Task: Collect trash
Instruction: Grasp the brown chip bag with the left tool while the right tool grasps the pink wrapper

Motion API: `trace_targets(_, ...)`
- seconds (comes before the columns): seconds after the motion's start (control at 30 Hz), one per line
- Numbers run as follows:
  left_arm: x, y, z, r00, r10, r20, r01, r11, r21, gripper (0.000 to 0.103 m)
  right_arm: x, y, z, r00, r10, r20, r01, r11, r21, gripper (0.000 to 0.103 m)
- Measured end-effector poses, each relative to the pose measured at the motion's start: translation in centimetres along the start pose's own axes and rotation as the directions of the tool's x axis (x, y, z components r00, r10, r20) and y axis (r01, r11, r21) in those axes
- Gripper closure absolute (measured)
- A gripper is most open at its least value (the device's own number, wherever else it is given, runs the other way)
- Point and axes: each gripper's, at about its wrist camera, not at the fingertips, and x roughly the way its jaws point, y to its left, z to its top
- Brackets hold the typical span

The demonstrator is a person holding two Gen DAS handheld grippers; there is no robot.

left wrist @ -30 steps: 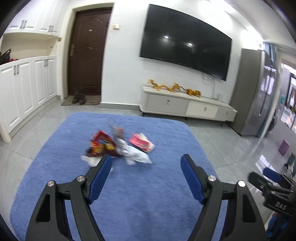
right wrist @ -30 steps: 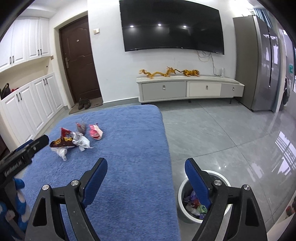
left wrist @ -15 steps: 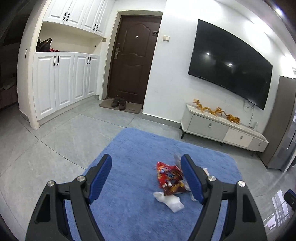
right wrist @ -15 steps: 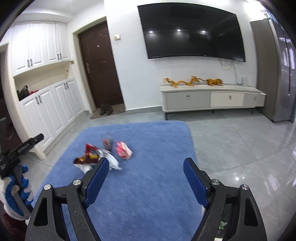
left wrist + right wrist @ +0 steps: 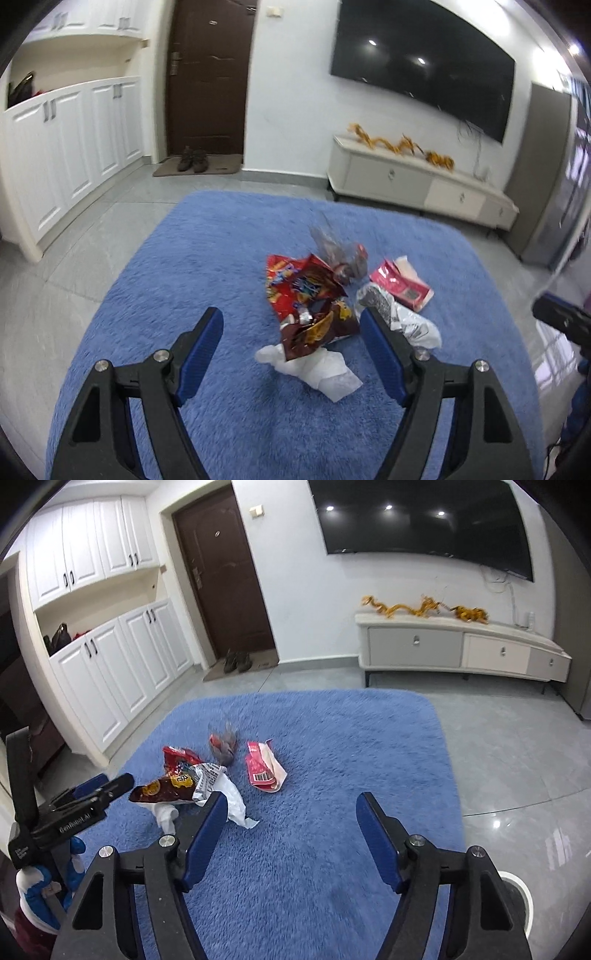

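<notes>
You had your left gripper (image 5: 291, 345) gaping wide and empty above the trash on the blue rug (image 5: 207, 258). The white tissue (image 5: 314, 365) lay nearest, soft, weightless, best pinched at its bunched middle. Touching it, the red snack bag (image 5: 306, 299) looked crinkly and slick (likely to slip from flat pads), so a crumpled fold suited. Rightward lay the printed white wrapper (image 5: 402, 317) and pink packet (image 5: 400, 286). Your right gripper (image 5: 291, 829) also stood wide, holding nothing

We observe a wall-mounted television (image 5: 424, 520), a brown door (image 5: 225, 576), white cabinets (image 5: 122, 664), and shoes (image 5: 237, 661) on the doormat (image 5: 199, 170).
</notes>
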Motion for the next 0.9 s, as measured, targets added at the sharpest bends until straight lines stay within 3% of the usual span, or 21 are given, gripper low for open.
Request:
trace_targets(0.33,5.8,0.2,0.3,0.990,-0.062,-0.123,0.065,0.998,0.022,0.048,9.0,-0.1,1.8,0.990,0.076,-0.117,-0.079,0.997,-0.016,0.033)
trace_targets(0.6,7.3,0.6,-0.4,0.977,-0.150,-0.152,0.150,0.989,-0.010,0.058,14.2,0.5,2.3,0.979,0.096,-0.178,-0.104,0.994,-0.036,0.038)
trace_targets(0.7,7.1,1.2,-0.4,0.973,-0.183,-0.139,0.179,0.983,-0.040,0.058,15.4,0.7,1.9,0.974,0.102,-0.200,-0.112,0.993,-0.038,0.044)
trace_targets(0.8,6.7,2.0,-0.1,0.968,-0.220,-0.118,0.211,0.974,-0.081,0.057,15.9,0.8,1.5,0.974,0.101,-0.204,-0.113,0.993,-0.045,0.055)
trace_targets(0.87,6.3,2.5,0.1,0.966,-0.238,-0.103,0.227,0.968,-0.108,0.055,15.9,0.6,1.6,0.975,0.103,-0.198,-0.114,0.992,-0.046,0.072)
trace_targets(0.9,6.2,2.7,0.2,0.965,-0.243,-0.097,0.230,0.965,-0.123,0.052,15.9,0.4,1.6,0.975,0.106,-0.196,-0.116,0.992,-0.042,0.072)
